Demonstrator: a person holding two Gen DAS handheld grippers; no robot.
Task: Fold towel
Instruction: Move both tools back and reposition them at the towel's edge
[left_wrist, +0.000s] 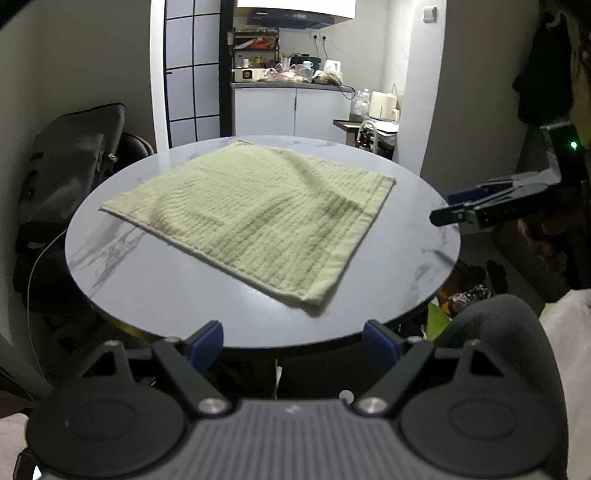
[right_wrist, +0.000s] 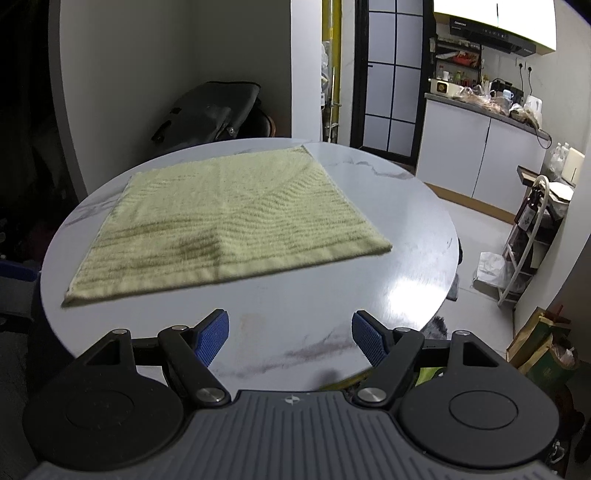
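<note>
Towel (right_wrist: 229, 218) ahead, apart from right claw (right_wrist: 290, 338)

Pale green ribbed towel (left_wrist: 255, 214) lies flat, slightly rumpled, a squarish shape across the round table's (left_wrist: 155, 291) top

Small home flat, dining corner open to kitchen. Round white marble-look table (right_wrist: 369, 206) set in bare-walled nook. Beyond it, white kitchen base cabinets (left_wrist: 291, 110) w/ grey worktop crowded w/ jars, bottles and a white electric kettle (left_wrist: 333, 66). Black extractor hood (left_wrist: 291, 17) mounted above, lit panel over it. Black-framed frosted-glass sliding door (right_wrist: 388, 77) noted at the kitchen entry. White wire trolley rack (right_wrist: 524, 240) on tiled floor.
</note>
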